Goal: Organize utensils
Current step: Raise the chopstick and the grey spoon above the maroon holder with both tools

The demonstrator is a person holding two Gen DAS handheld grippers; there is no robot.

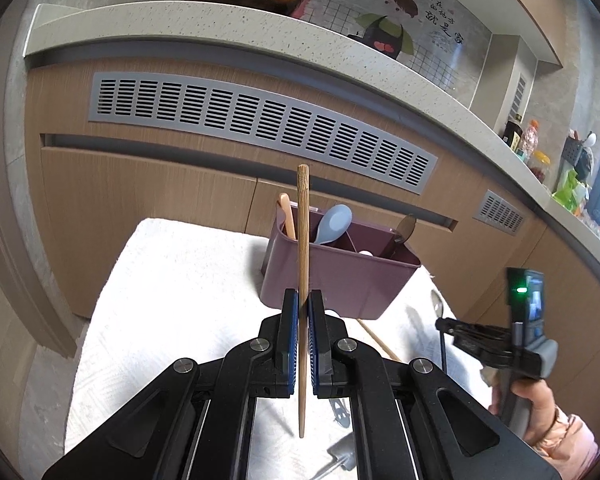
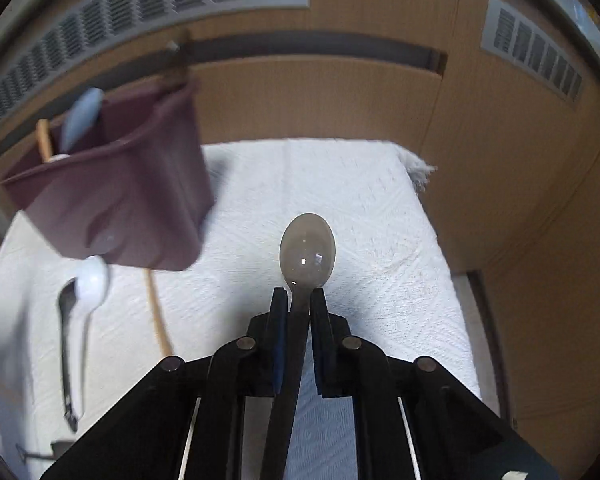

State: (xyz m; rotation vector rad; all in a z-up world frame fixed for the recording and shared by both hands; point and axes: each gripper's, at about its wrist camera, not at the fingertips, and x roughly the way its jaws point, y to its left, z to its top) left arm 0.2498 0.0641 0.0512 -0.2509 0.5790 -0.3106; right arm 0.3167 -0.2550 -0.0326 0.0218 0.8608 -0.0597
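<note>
My left gripper (image 1: pixel 303 296) is shut on a wooden chopstick (image 1: pixel 303 232), which stands upright in front of the purple utensil caddy (image 1: pixel 340 280). The caddy holds a blue spoon (image 1: pixel 334 222), a wooden handle (image 1: pixel 287 216) and a dark spoon (image 1: pixel 405 228). My right gripper (image 2: pixel 299 292) is shut on the handle of a metal spoon (image 2: pixel 307 248), whose bowl juts out over the white cloth (image 2: pixel 380 240). The caddy (image 2: pixel 120 200) is to its upper left. In the left wrist view the right gripper (image 1: pixel 444 326) is at the right, in a person's hand.
On the cloth beside the caddy lie a white spoon (image 2: pixel 94 276), a dark metal spoon (image 2: pixel 64 320) and another chopstick (image 2: pixel 158 312). Wooden cabinet fronts with grey vents (image 1: pixel 260 120) stand close behind. A stone counter (image 1: pixel 260 28) runs above them.
</note>
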